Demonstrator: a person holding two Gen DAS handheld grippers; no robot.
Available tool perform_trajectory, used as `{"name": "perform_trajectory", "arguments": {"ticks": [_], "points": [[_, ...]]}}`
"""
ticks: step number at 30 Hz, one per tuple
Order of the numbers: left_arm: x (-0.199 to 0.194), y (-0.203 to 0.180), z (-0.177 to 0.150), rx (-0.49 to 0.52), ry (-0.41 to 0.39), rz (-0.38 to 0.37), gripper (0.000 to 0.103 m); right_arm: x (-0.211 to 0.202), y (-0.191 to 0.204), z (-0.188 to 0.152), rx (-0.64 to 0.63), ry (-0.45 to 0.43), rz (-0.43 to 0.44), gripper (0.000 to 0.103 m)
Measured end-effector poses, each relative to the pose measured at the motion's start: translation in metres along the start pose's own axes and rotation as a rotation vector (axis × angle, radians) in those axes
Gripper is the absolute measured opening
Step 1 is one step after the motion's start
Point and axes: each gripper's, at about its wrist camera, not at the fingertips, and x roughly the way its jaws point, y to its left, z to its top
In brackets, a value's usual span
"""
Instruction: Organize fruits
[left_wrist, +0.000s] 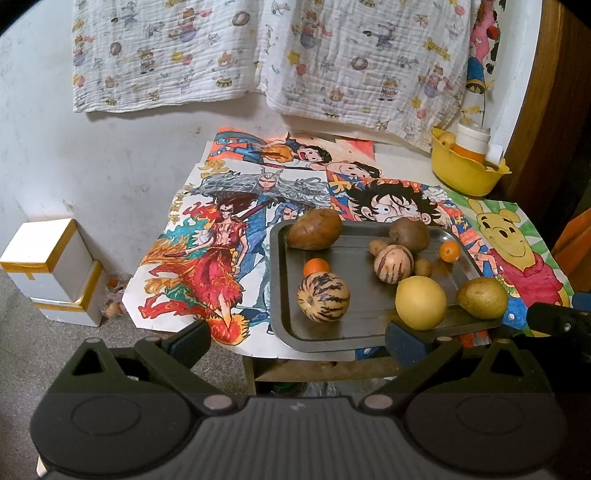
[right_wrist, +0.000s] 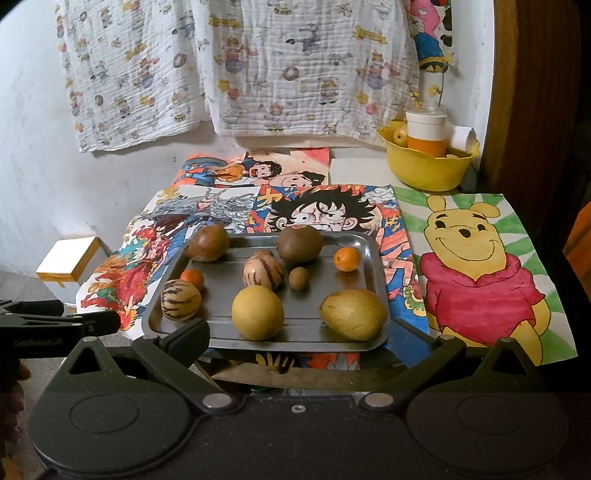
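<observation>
Right wrist view: small bench covered with coloured cartoon drawings, standing against a white wall hung with printed cloth. Rectangular grey metal tray lies at the bench's near edge and holds all the loose fruit. Yellow plastic bowl sits at the far right corner. On the tray, front row: round yellow fruit and oval yellow-green fruit; far row: two brown fruits. Two striped cream melons lie left and centre. Small orange citrus sits far right. Right gripper released, jaws spread, empty, before the tray. Left gripper likewise released and empty.
</observation>
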Motion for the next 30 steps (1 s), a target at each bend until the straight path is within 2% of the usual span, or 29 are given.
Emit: {"name": "perform_trajectory", "arguments": {"ticks": [7, 12, 18, 30], "points": [[-0.001, 0.001, 0.001, -0.012, -0.008, -0.011, 0.102, 0.002, -0.001, 0.002, 0.002, -0.006, 0.002, 0.102], [-0.003, -0.001, 0.001, 0.005, -0.012, 0.018, 0.102, 0.002, 0.004, 0.004, -0.013, -0.011, 0.011, 0.102], [-0.006, -0.005, 0.002, 0.033, -0.014, 0.024, 0.102, 0.004, 0.007, 0.006, -0.022, -0.004, 0.017, 0.102], [-0.005, -0.002, 0.001, 0.020, 0.003, 0.025, 0.102, 0.006, 0.008, 0.004, -0.023, 0.006, 0.017, 0.102]]}}
